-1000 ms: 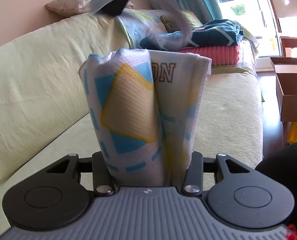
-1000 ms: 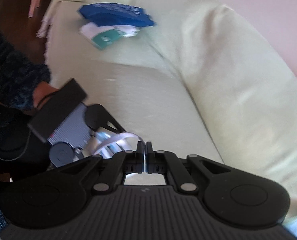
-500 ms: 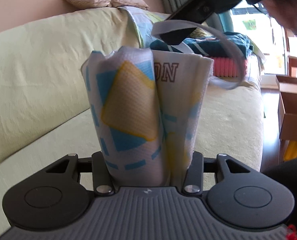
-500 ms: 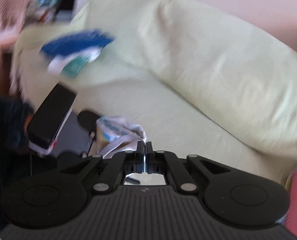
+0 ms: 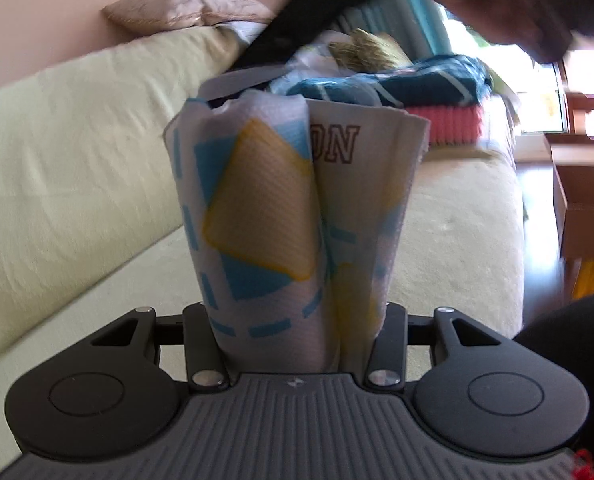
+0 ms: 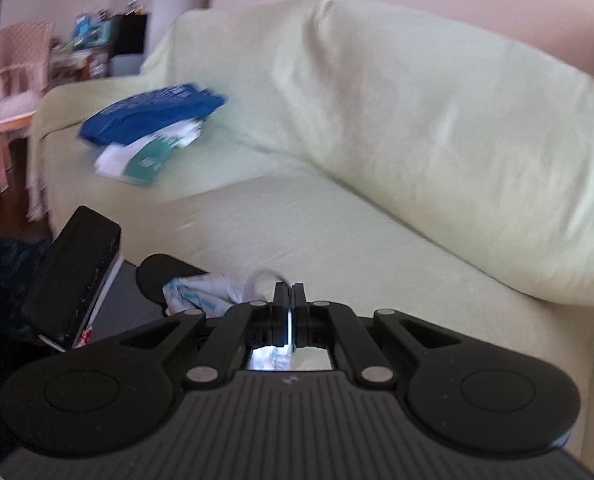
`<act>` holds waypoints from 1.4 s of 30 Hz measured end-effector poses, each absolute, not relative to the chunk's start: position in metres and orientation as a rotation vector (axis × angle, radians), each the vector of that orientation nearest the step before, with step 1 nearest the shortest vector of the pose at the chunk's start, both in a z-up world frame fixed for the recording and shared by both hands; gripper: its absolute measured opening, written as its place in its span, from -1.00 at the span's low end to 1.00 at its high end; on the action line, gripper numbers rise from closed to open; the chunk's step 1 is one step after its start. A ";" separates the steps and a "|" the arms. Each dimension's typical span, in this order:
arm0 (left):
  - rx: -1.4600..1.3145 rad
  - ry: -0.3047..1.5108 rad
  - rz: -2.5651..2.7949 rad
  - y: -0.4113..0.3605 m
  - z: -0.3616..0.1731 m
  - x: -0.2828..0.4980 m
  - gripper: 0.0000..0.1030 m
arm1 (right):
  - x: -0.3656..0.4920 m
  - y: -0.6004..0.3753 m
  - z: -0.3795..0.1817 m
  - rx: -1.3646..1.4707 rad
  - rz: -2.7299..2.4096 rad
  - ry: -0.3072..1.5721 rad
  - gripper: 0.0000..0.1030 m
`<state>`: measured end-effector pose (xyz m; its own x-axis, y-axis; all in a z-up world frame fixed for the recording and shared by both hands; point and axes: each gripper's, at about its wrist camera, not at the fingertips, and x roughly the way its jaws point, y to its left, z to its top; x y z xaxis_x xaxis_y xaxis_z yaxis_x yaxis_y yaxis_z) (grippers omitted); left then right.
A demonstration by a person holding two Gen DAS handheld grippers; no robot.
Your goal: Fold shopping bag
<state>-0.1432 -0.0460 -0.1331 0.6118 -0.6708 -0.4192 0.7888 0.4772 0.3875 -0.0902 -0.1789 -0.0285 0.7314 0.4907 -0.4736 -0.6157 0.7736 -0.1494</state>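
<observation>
The shopping bag (image 5: 289, 216) is a white bundle with blue and yellow shapes and letters "ON", folded into a thick upright roll. My left gripper (image 5: 295, 332) is shut on its lower end above the sofa seat. The right gripper body (image 5: 309, 12) hangs dark and blurred just above the bag's top. My right gripper (image 6: 289, 300) is shut on the bag's pale strap handle (image 6: 263, 280), which loops up from the bundle (image 6: 201, 292) held by the left gripper (image 6: 89, 276) at the lower left.
A pale yellow-green sofa (image 6: 337, 208) fills both views. Folded blue and white-green bags (image 6: 153, 128) lie at its far end. A stack of blue and pink textiles (image 5: 425, 100) and a beige pillow (image 5: 185, 8) sit at the other end. A cardboard box (image 5: 585, 200) stands on the floor.
The right gripper has carried the strap handle down and over the top of the bundle, closer to the left gripper. The left gripper has kept its hold and tilted slightly.
</observation>
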 end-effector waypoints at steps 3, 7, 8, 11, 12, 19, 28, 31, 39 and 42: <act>0.598 0.216 -0.895 -0.048 -0.135 -0.145 -0.01 | -0.085 -0.171 -0.022 -0.394 0.691 0.478 -1.00; 0.583 0.219 -0.899 -0.046 -0.137 -0.145 -0.01 | -0.088 -0.171 -0.018 -0.403 0.706 0.493 -0.95; 0.580 0.220 -0.899 -0.046 -0.137 -0.144 -0.01 | -0.089 -0.171 -0.017 -0.405 0.709 0.496 -0.75; 0.541 0.237 -0.897 -0.041 -0.136 -0.144 -0.01 | -0.091 -0.171 -0.014 -0.412 0.720 0.507 -0.33; 0.531 0.241 -0.895 -0.040 -0.136 -0.143 -0.01 | -0.092 -0.171 -0.013 -0.415 0.724 0.511 -0.33; 0.528 0.241 -0.894 -0.042 -0.137 -0.139 0.00 | -0.096 -0.172 -0.006 -0.431 0.749 0.537 -0.71; 0.532 0.239 -0.895 -0.042 -0.136 -0.138 0.00 | -0.092 -0.179 -0.002 -0.383 0.770 0.564 -0.71; 0.526 0.239 -0.896 -0.042 -0.136 -0.138 0.00 | -0.098 -0.183 0.002 -0.350 0.777 0.557 -0.71; 0.517 0.244 -0.896 -0.041 -0.136 -0.136 0.01 | -0.107 -0.181 -0.008 -0.394 0.778 0.569 -0.71; 0.510 0.247 -0.898 -0.040 -0.136 -0.135 0.01 | -0.108 -0.182 -0.009 -0.399 0.768 0.562 -0.73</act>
<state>-0.1351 -0.0401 -0.1358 0.6059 -0.6811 -0.4111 0.7955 0.5150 0.3192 -0.1080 -0.1823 -0.0087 0.5859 0.5366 -0.6072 -0.7415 0.6573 -0.1346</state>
